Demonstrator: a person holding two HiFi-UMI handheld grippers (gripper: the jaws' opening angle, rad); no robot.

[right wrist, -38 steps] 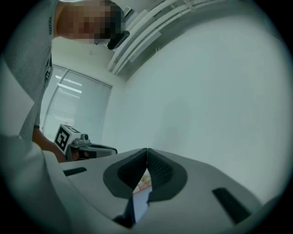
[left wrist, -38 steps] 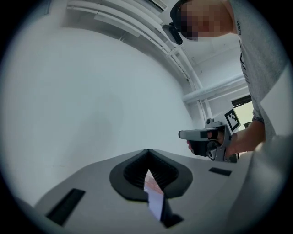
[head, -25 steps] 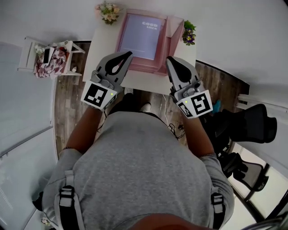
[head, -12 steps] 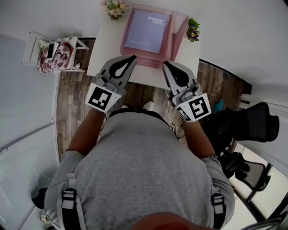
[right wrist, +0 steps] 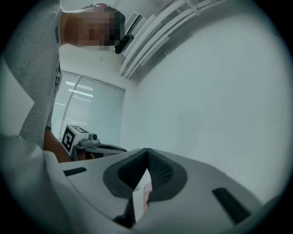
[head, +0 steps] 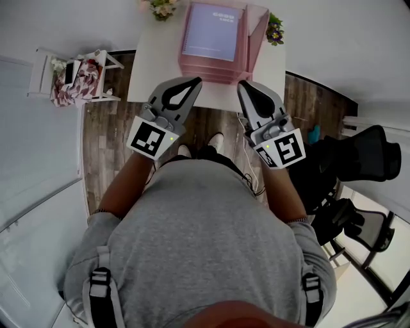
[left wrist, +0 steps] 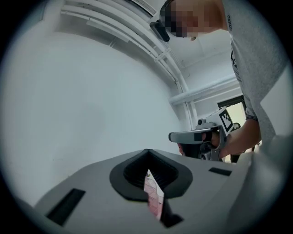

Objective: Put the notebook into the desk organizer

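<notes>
A lavender notebook [head: 213, 32] lies flat inside the pink desk organizer [head: 254, 40] on the white table [head: 157, 57] at the top of the head view. My left gripper [head: 194, 82] and right gripper [head: 243, 86] hover side by side at the table's front edge, short of the organizer. Both are shut with nothing held. In the left gripper view the left gripper [left wrist: 147, 153] points up at a white wall, with the right gripper [left wrist: 192, 136] beside it. The right gripper view shows the right gripper [right wrist: 147, 151] closed, tips together, and the left gripper [right wrist: 103, 147] at its left.
Small flower pots stand at the table's back corners, one left [head: 163, 8] and one right [head: 275, 29]. A white rack with patterned cloth [head: 73, 77] stands on the wood floor at left. Black office chairs [head: 362, 160] crowd the right side.
Both grippers have drawn back from over the organizer's near edge to the table's front edge. The notebook stays in the organizer.
</notes>
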